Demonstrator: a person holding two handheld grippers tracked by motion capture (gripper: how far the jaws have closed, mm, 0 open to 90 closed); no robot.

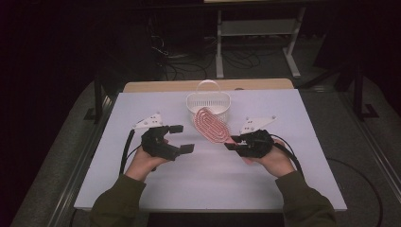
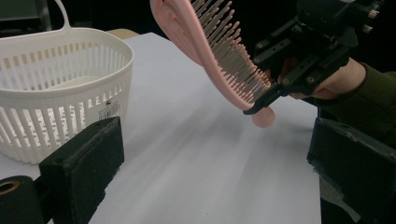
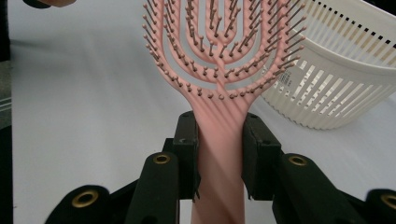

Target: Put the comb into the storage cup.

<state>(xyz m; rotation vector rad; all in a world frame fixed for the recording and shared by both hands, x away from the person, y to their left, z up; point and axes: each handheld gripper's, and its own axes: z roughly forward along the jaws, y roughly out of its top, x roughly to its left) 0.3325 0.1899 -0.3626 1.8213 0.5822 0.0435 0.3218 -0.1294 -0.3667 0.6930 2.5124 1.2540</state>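
A pink vented hairbrush (image 1: 212,125) is held off the white table by its handle, head pointing up toward the white slatted basket (image 1: 208,101). My right gripper (image 1: 230,143) is shut on the handle; in the right gripper view both pads press the pink handle (image 3: 219,154) and the bristled head (image 3: 219,42) rises in front of the basket (image 3: 336,74). My left gripper (image 1: 181,138) stands open at the table's left middle with nothing between its jaws. In the left gripper view the hairbrush (image 2: 219,56) hangs from the right gripper (image 2: 273,93), right of the basket (image 2: 60,88).
The white tabletop (image 1: 208,184) spreads around both hands, with a wooden strip along its far edge (image 1: 161,86). Cables and a white frame lie on the dark floor beyond. The basket has an upright handle (image 1: 208,85).
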